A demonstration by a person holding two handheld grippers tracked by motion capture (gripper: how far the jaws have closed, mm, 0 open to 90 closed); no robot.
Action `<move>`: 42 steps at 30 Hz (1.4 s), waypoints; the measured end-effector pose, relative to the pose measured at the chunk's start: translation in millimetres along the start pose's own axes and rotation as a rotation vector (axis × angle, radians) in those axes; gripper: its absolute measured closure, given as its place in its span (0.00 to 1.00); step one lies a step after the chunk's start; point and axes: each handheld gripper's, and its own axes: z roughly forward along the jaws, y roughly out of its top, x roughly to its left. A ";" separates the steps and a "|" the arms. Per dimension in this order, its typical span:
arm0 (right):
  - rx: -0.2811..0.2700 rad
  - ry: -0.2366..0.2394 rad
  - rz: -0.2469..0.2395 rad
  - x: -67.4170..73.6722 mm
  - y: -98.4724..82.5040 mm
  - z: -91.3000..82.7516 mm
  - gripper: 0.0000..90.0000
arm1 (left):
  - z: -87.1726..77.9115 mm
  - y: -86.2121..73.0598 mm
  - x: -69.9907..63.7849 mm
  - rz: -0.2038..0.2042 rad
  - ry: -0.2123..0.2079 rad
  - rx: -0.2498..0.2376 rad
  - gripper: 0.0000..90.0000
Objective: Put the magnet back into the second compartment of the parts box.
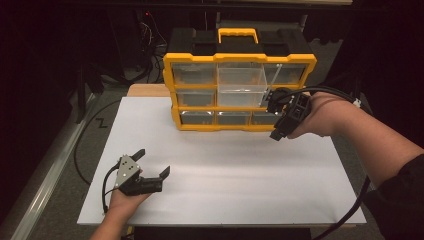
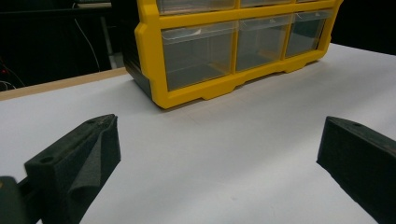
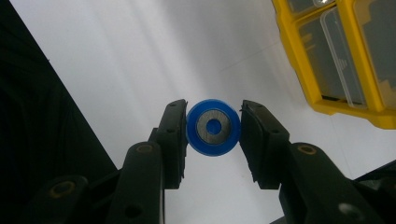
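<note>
Gripping a blue ring (image 3: 213, 127) between its pads, the right claw (image 1: 278, 106) hangs at the right front of the yellow organizer (image 1: 240, 59), just beside the pulled-out clear drawer (image 1: 241, 86) in the middle column. Ring's flat face points back along the jaws, hole visible. Judgement: drawer lies just left of this claw, so the right hand is much the nearer. Left claw (image 1: 152, 162) rests agape and empty on the white counter (image 1: 225, 165), well in front of the organizer.

White tabletop (image 1: 225, 170) open between both grippers; yellow drawer organizer (image 1: 240, 92) blocks the far edge, one clear drawer (image 1: 242, 85) protruding forward.
</note>
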 end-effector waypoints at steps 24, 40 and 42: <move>0.013 -0.011 -0.006 -6.4 19.2 -30.1 0.72 | 0.1 -0.2 0.2 0.000 -0.003 0.000 0.00; 0.019 -0.003 -0.001 -18.1 25.1 -45.0 0.72 | 0.0 -0.4 0.5 0.003 -0.004 0.003 0.00; 0.021 0.000 -0.003 -19.0 25.4 -46.2 0.72 | 0.1 -0.4 0.4 0.002 -0.004 0.002 0.00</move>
